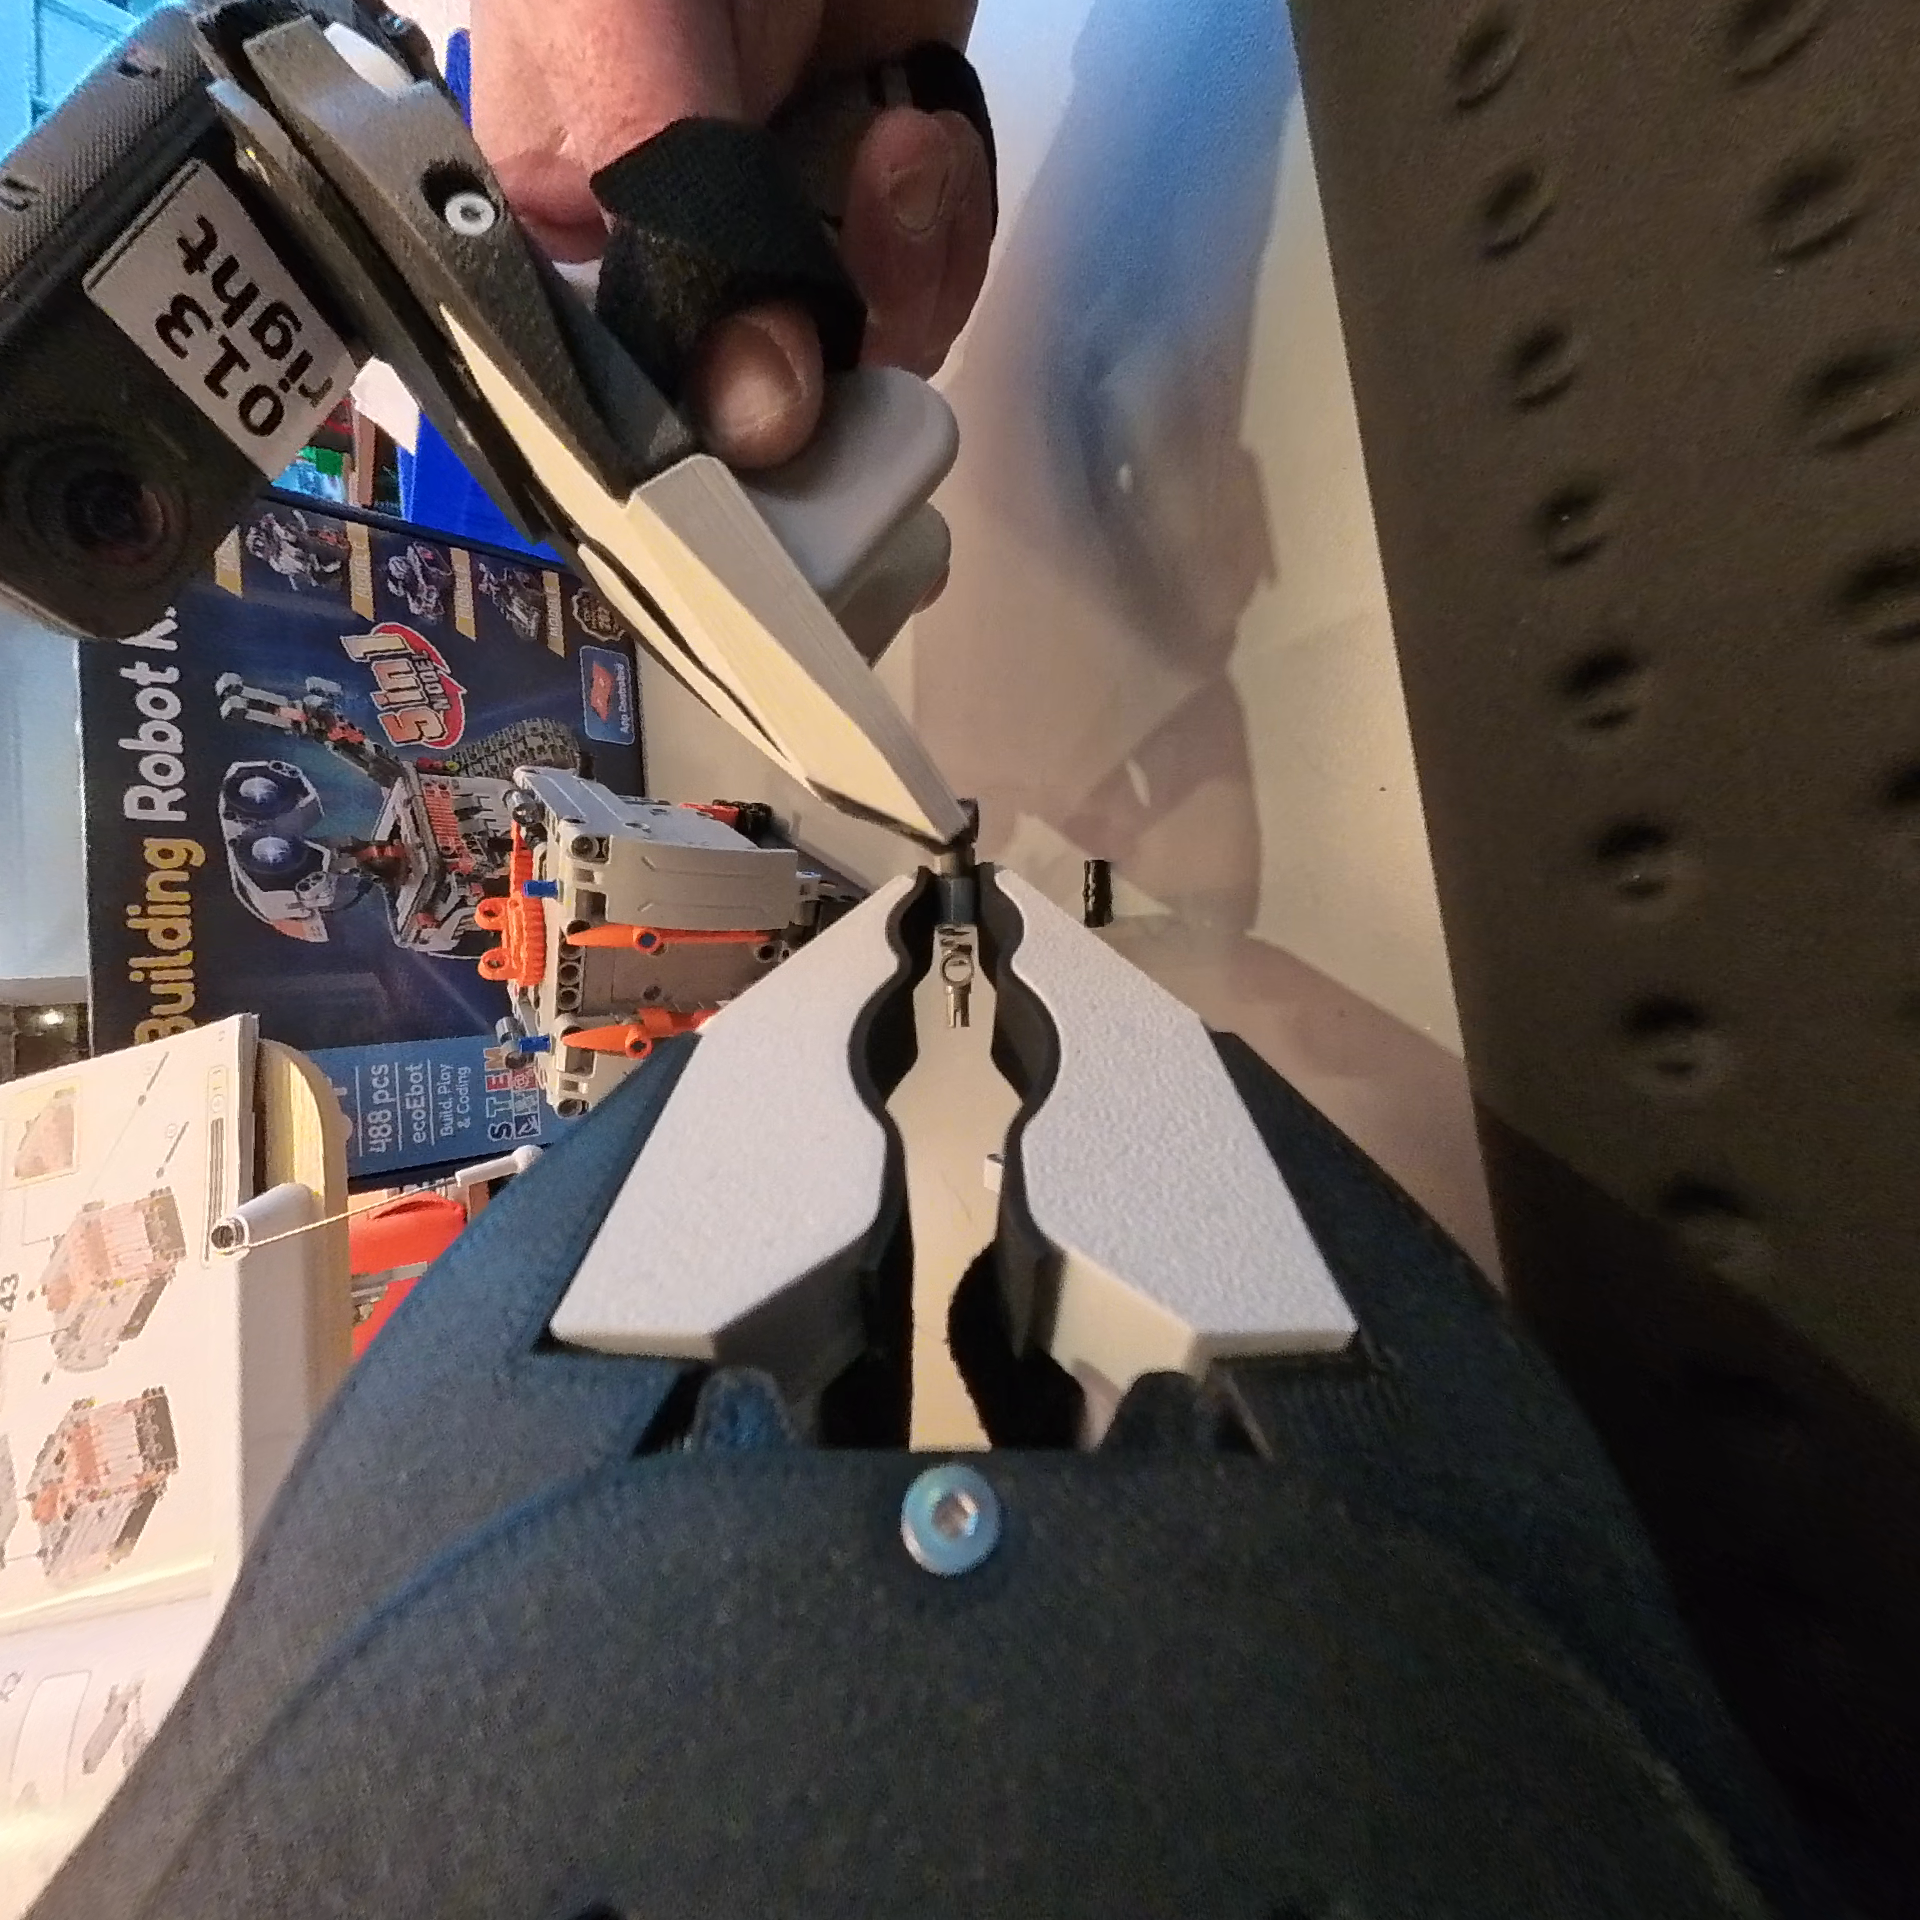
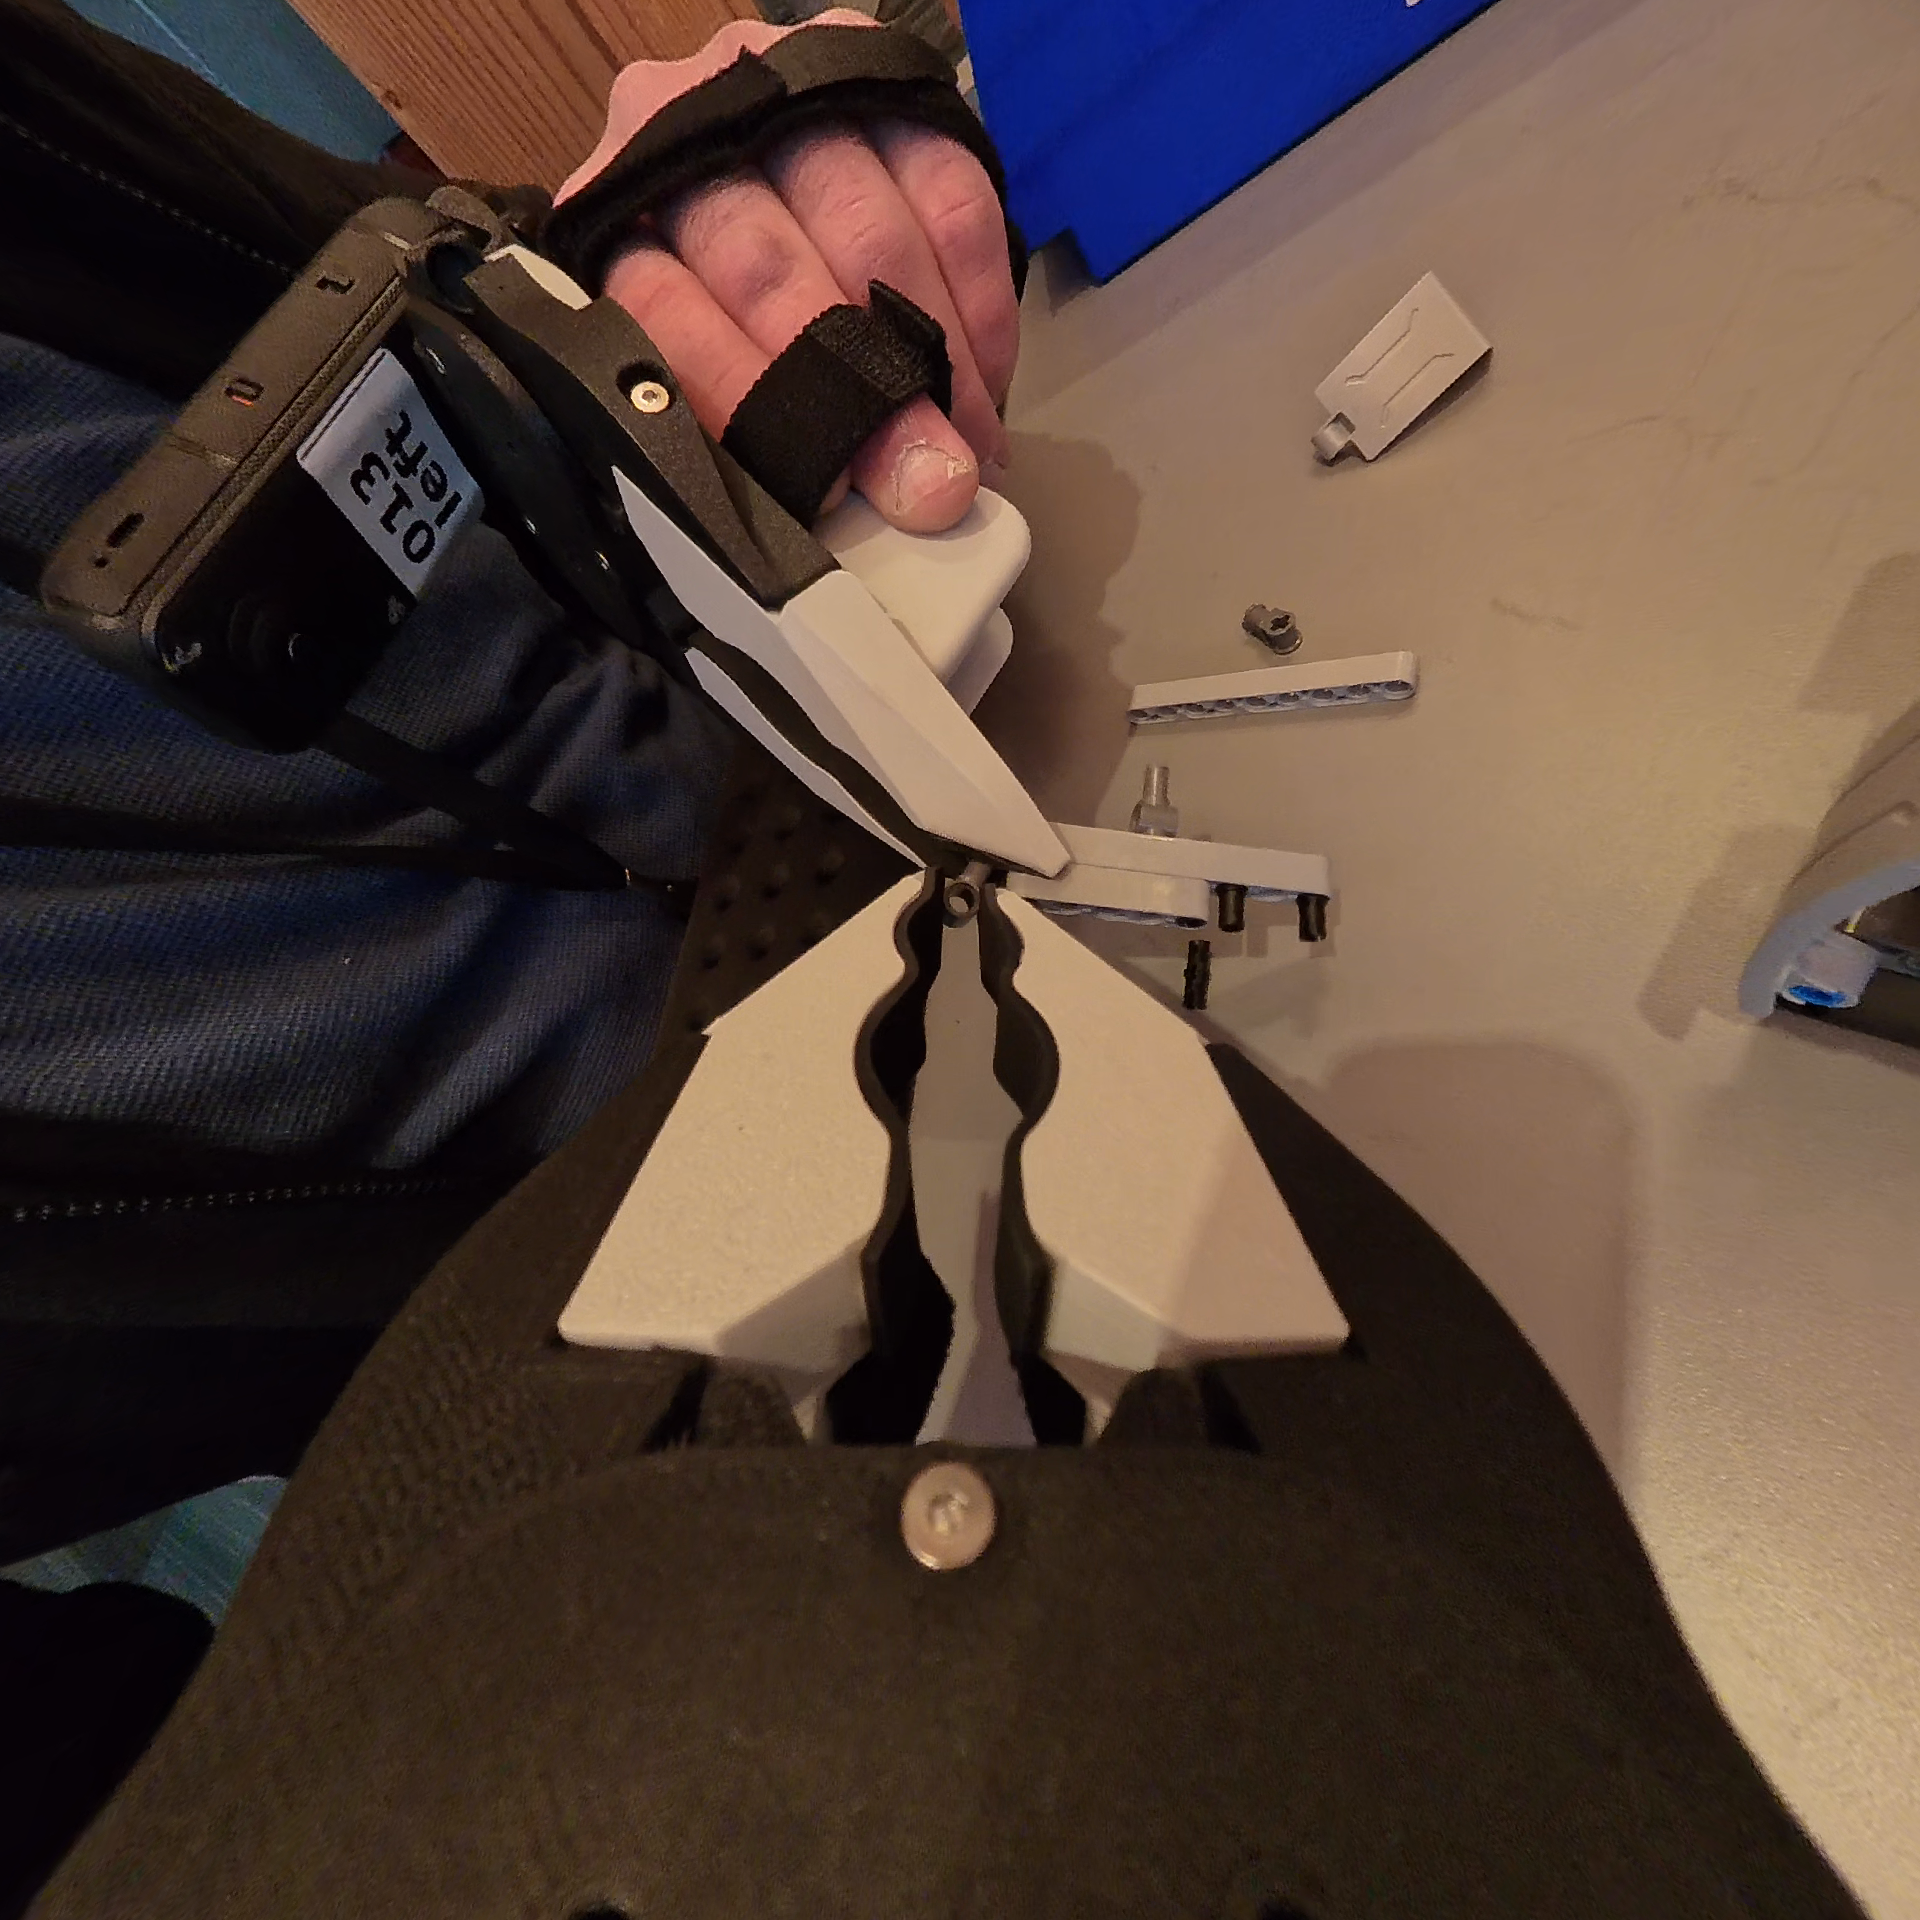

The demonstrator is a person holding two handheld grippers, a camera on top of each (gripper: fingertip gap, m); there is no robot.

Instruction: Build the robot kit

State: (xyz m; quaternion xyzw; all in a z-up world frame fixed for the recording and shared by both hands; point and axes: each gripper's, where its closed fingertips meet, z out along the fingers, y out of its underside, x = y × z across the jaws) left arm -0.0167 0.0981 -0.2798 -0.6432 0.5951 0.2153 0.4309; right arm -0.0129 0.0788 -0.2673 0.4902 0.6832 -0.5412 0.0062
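Item: small grey connector pin [image 1: 954, 940], building-toy type, held off the table between two hand-held grippers. Left gripper [image 1: 954, 883]: fingers pressed nearly together, pinching the pin at their tips; the pin's long axis runs along the line of the fingers, its lower end lying back in the narrow gap, its upper end just clear of the tips. Right gripper [image 2: 961, 883]: fingers likewise drawn close, nipping the same pin [image 2: 964, 896] at its far end. The two grippers meet tip to tip at a steep angle, each entering the other's view from the upper left, so both are equally near the pin. Just beyond the tips on the table [image 2: 1558, 1143]: a grey beam [image 2: 1195, 864] with black pegs, touching or nearly touching the left gripper's tip, which of the two I cannot tell. Farther off: a longer grey beam [image 2: 1273, 686], a flat grey panel [image 2: 1403, 364], a loose black peg [image 1: 1097, 890]. Behind: part-built grey and orange model [image 1: 644, 914], printed box [image 1: 353, 790], instruction booklet [image 1: 114, 1299].
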